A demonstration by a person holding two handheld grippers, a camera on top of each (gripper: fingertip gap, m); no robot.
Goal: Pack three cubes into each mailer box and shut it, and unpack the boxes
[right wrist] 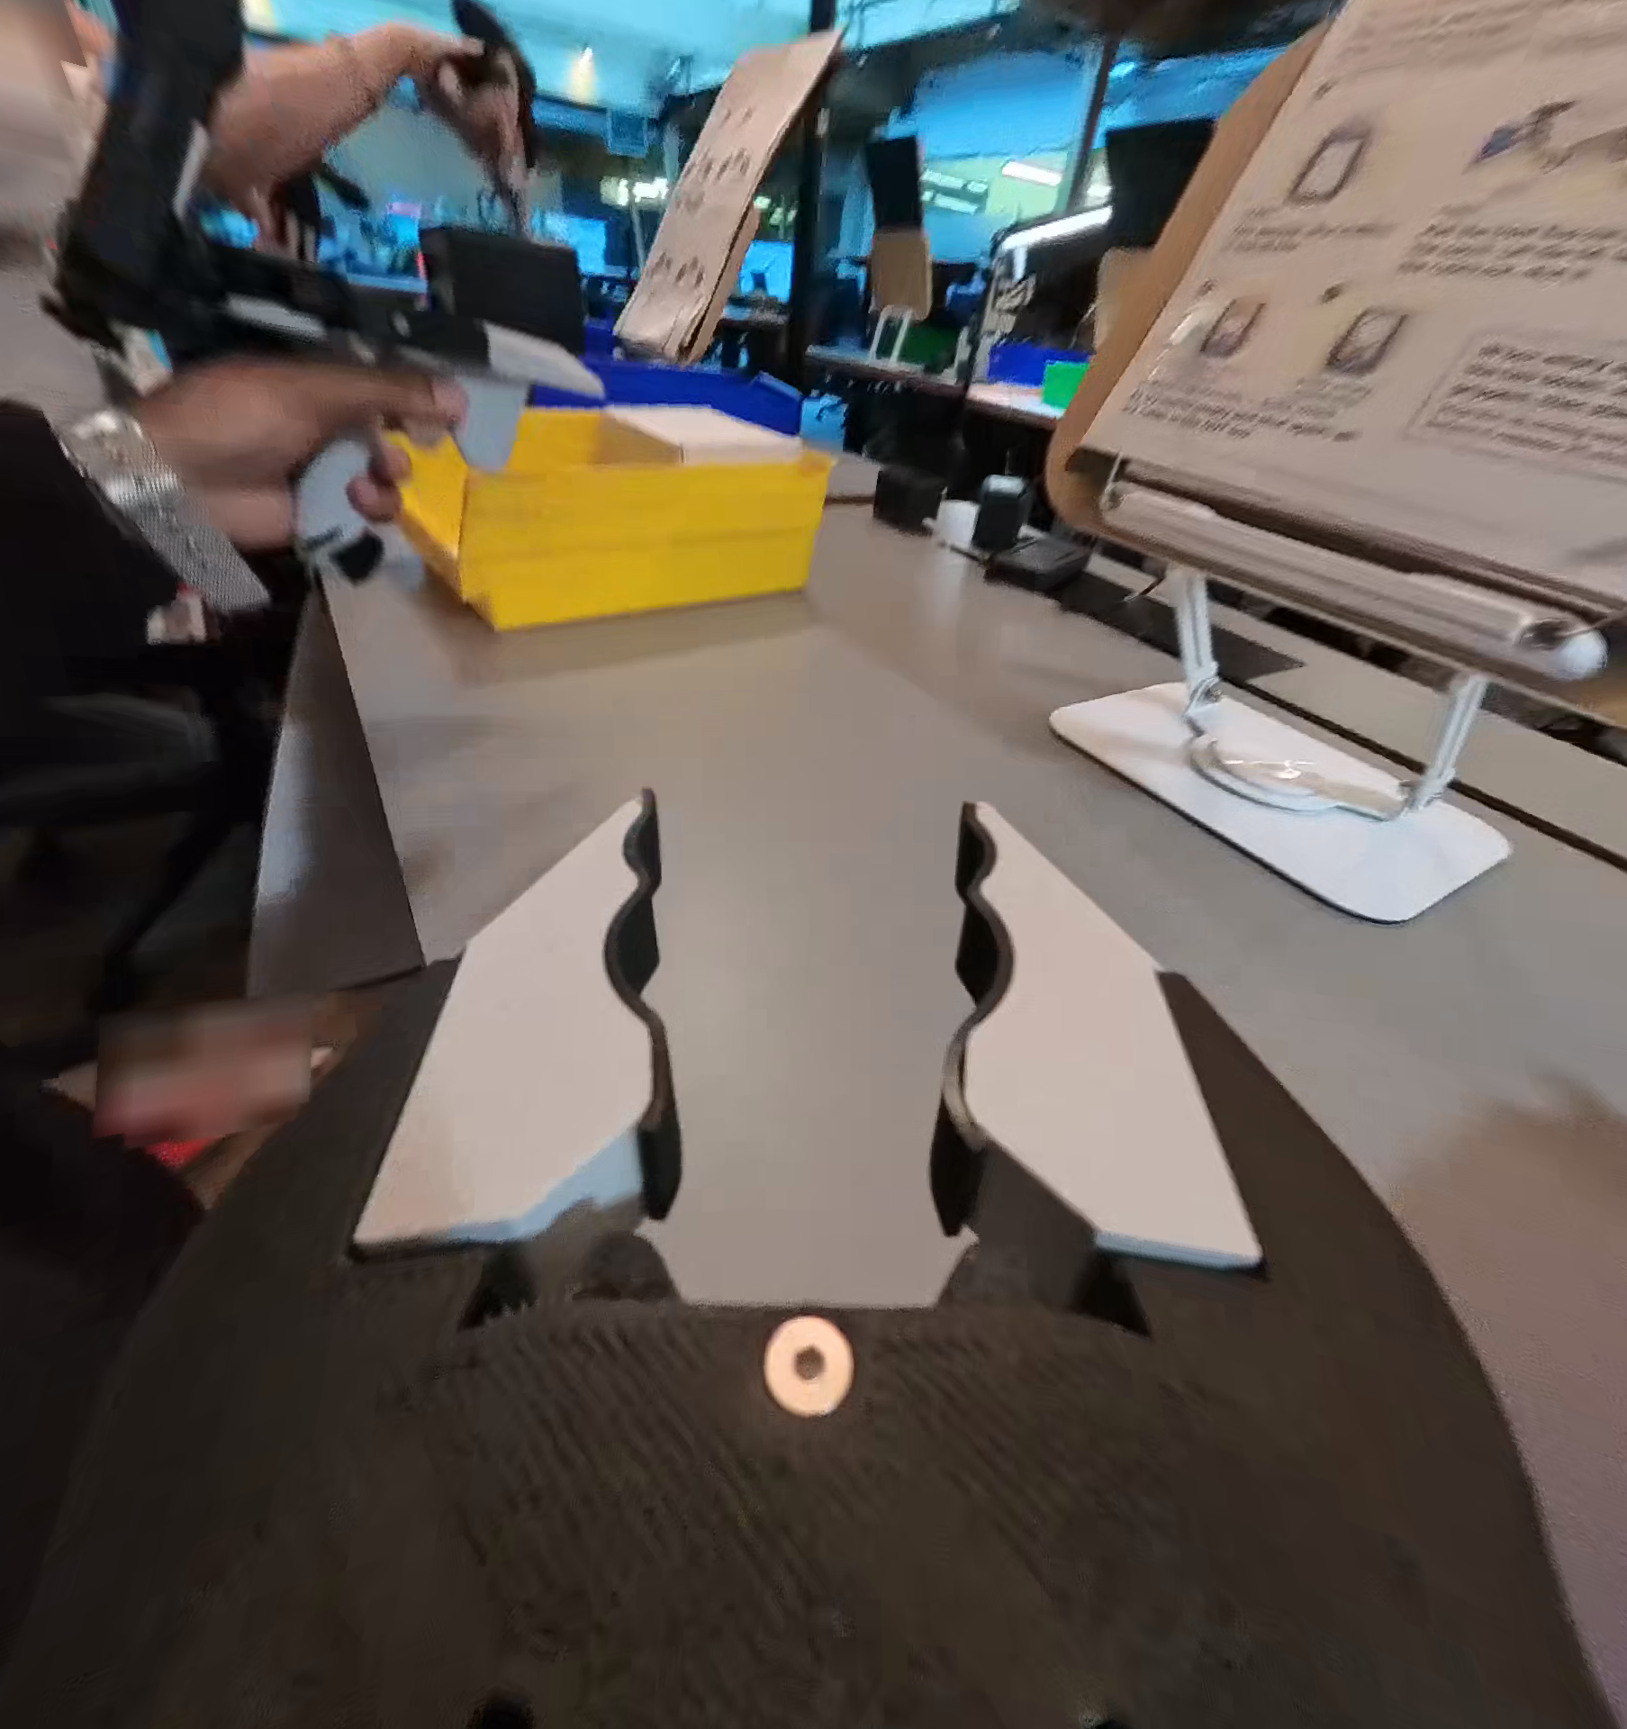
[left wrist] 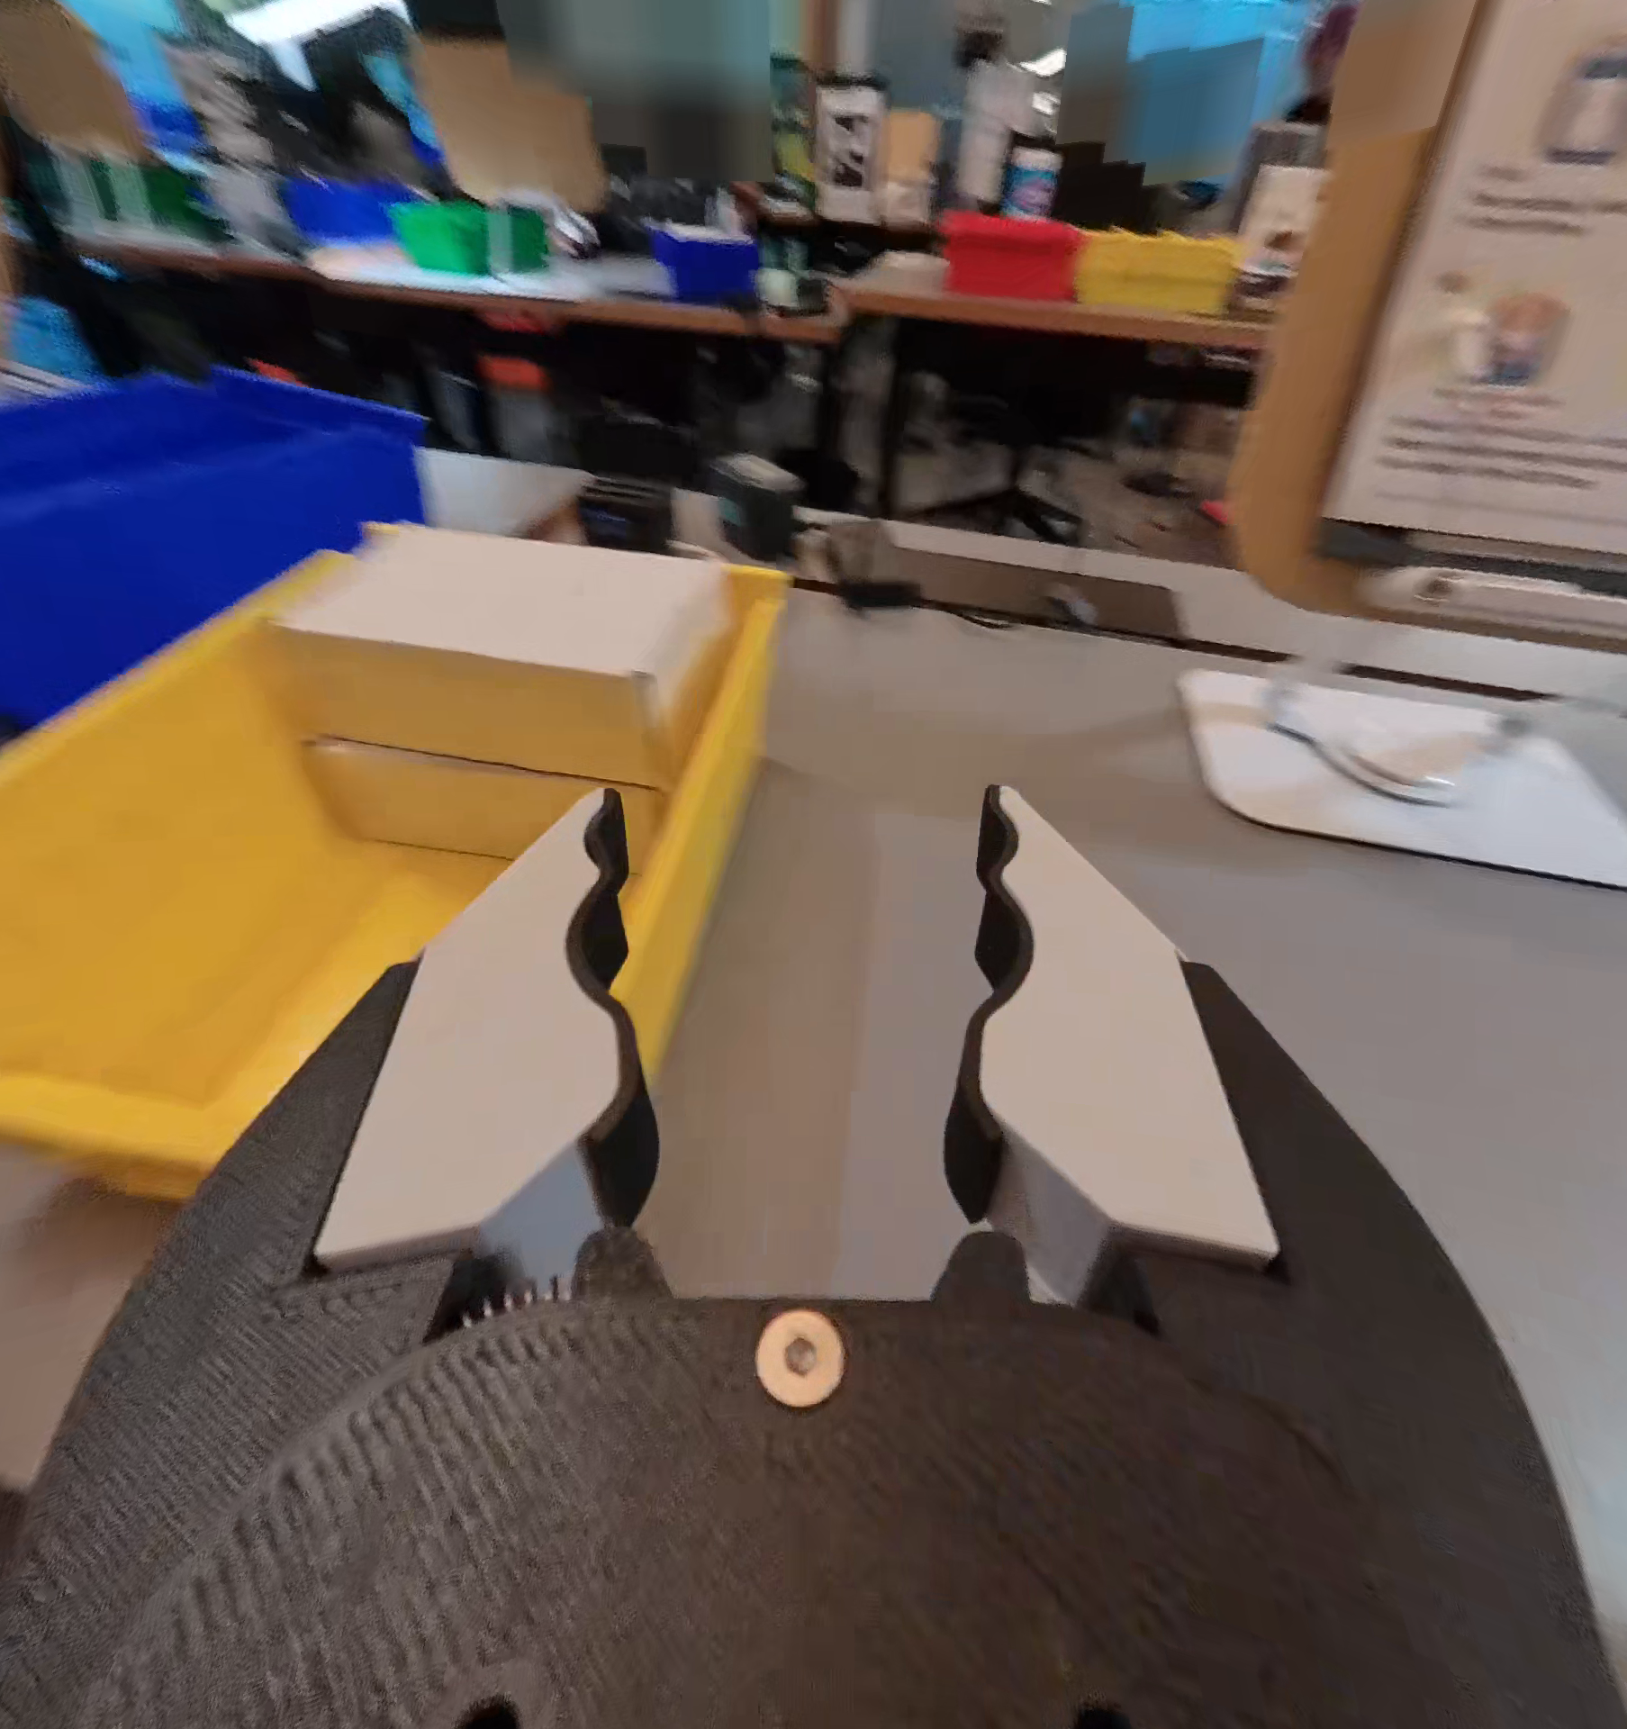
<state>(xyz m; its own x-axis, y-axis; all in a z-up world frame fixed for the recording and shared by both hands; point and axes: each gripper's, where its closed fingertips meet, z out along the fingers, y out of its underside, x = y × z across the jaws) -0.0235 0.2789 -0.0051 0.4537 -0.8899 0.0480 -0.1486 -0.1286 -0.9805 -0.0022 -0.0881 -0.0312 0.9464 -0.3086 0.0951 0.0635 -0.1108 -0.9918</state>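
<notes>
A yellow bin (left wrist: 183, 889) sits on the grey table (left wrist: 1165, 1029) and holds shut white mailer boxes (left wrist: 501, 636), one stacked over another. My left gripper (left wrist: 800, 805) is open and empty, hovering just right of the bin's right wall. My right gripper (right wrist: 805, 809) is open and empty above bare table, well short of the yellow bin (right wrist: 641, 543). A white mailer box (right wrist: 706, 435) shows in that bin. The left gripper (right wrist: 501, 374) also shows in the right wrist view, held by a hand over the bin's near end. No cubes are in view.
A blue bin (left wrist: 164, 524) stands behind the yellow one. A white stand (right wrist: 1286, 823) holds a cardboard-backed instruction sheet (right wrist: 1445, 281) at the right; it also shows in the left wrist view (left wrist: 1408, 777). The table's left edge (right wrist: 323, 795) drops off beside a seated person. Across from one pair of fingers to the other is roughly 35 cm.
</notes>
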